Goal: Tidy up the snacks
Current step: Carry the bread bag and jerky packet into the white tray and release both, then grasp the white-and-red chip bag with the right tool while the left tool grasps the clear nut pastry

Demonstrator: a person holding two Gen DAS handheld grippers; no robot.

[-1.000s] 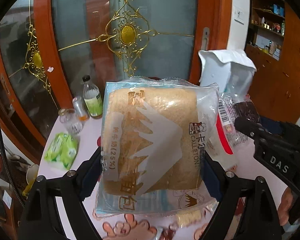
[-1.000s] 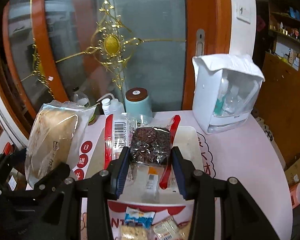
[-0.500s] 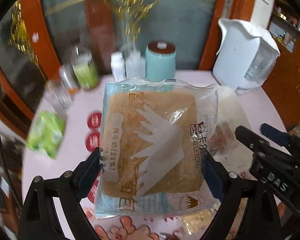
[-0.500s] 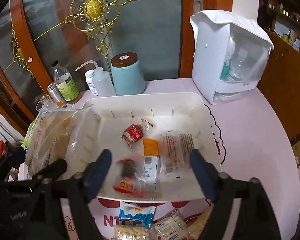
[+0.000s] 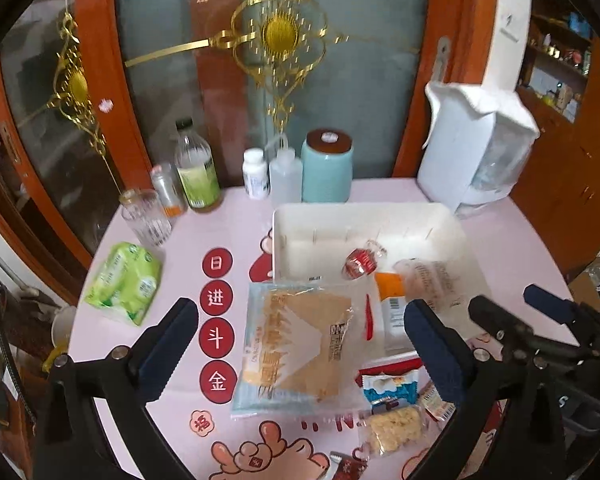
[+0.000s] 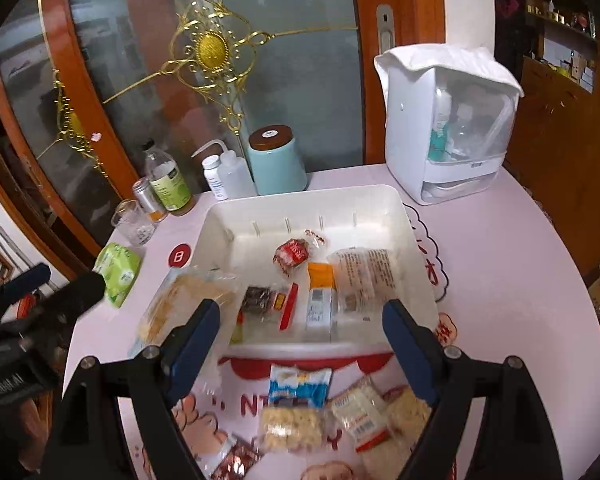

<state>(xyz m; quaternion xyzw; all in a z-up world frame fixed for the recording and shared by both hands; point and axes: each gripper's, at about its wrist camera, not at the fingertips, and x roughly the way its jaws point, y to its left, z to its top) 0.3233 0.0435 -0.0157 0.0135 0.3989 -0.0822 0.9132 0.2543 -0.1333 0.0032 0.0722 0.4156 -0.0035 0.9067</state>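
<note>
Clear-wrapped bread slice lies between left gripper's wide-open, empty jaws; right gripper also gapes empty above white tray.

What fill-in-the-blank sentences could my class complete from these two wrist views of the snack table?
1. Both grippers, left gripper and right gripper, are ____.
2. The bread packet lies partly over the tray's ____ corner.
3. The white tray stands on a ____ table.
4. The teal canister has a ____ lid.

Missing words: open; near-left; pink; brown
</note>
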